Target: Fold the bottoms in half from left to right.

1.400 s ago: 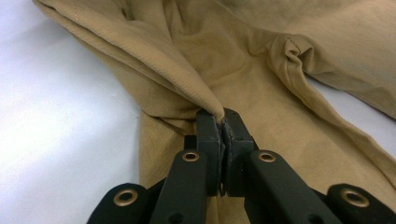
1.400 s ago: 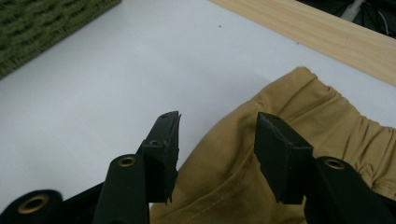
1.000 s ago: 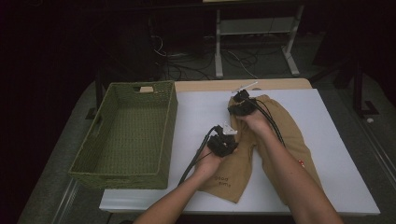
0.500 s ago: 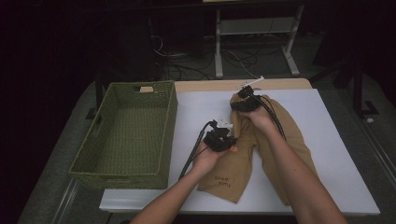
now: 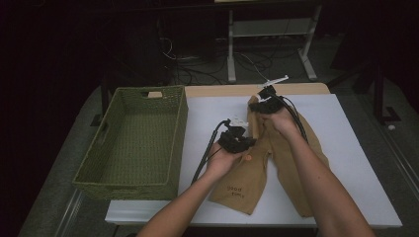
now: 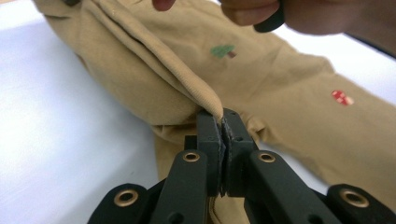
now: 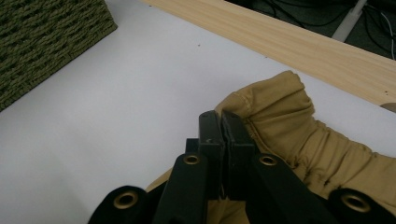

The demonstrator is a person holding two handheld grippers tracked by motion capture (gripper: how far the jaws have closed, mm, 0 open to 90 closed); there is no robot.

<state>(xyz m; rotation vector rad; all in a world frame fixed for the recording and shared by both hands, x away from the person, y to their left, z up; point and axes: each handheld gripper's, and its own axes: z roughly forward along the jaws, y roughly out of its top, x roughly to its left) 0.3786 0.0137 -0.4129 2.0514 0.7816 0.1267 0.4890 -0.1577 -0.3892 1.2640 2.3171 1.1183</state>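
Note:
Tan trousers (image 5: pixel 291 163) with small printed patches lie on the white table (image 5: pixel 356 148). My left gripper (image 5: pixel 242 140) is at their left side, shut on a ribbed fabric edge (image 6: pixel 205 93) that it holds up off the table; its jaws (image 6: pixel 223 122) press together on the cloth. At the far end of the trousers my right gripper (image 5: pixel 264 98) is shut on the gathered elastic waistband (image 7: pixel 289 116), which stands bunched beside its closed jaws (image 7: pixel 219 119). The other hand's fingers (image 6: pixel 252 9) show at the top of the left gripper view.
A green woven basket (image 5: pixel 138 143) stands with nothing in it on the left part of the table. A wooden strip (image 5: pixel 222 90) runs along the table's far edge. Cables and a metal frame (image 5: pixel 267 34) lie on the dark floor beyond.
Both hands have risen a little and pulled the cloth up with them. The trousers' far end is now more bunched and lifted off the table.

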